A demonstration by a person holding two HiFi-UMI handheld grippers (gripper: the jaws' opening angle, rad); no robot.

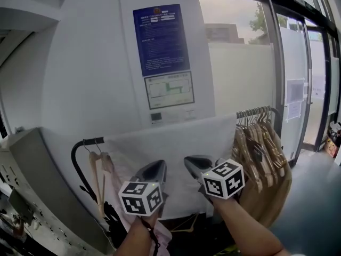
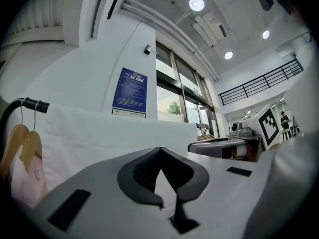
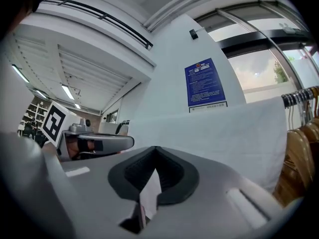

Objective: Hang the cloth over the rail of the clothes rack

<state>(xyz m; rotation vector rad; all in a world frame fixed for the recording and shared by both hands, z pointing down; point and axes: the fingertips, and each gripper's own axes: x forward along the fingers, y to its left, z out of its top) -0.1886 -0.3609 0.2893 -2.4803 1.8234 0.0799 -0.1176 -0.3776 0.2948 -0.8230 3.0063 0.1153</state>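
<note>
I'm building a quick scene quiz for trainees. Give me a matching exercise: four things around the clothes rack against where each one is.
Things:
1 white cloth
2 blue poster
3 wooden hangers
4 pink garment

Places:
A hanging at the left end of the rail
B on the wall
C draped over the rail
D bunched at the right end of the rail

Pairs: 1-C, 2-B, 3-D, 4-A

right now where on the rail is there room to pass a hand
Barely any: the white cloth covers most of the rail, wooden hangers crowd its right end, two hangers sit near the left bend. Only that bend is bare.
</note>
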